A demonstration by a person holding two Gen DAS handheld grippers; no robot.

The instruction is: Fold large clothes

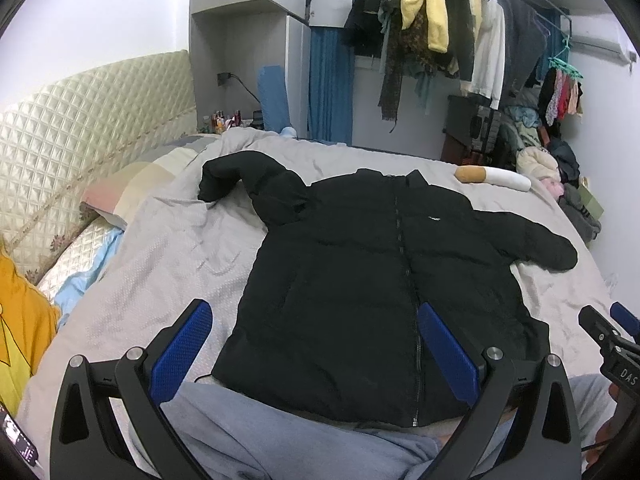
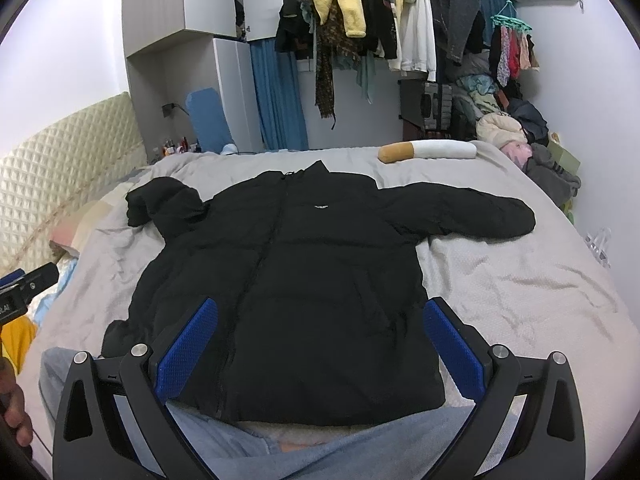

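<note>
Jaws spread wide on left gripper (image 1: pixel 316 344) and right gripper (image 2: pixel 320 344), empty; black jacket (image 2: pixel 288 280) flat on bed (image 2: pixel 520 280), zipped.

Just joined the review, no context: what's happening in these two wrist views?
A person holds a two-finger gripper in each hand over a bed. A black puffer jacket lies spread flat on the grey cover, front up, zipped, both sleeves out to the sides. The left gripper and the right gripper both hover open above the jacket's hem, gripping nothing. No fold is made yet. A cigarette-shaped pillow lies past the collar, and clothes hang on a rack behind.
</note>
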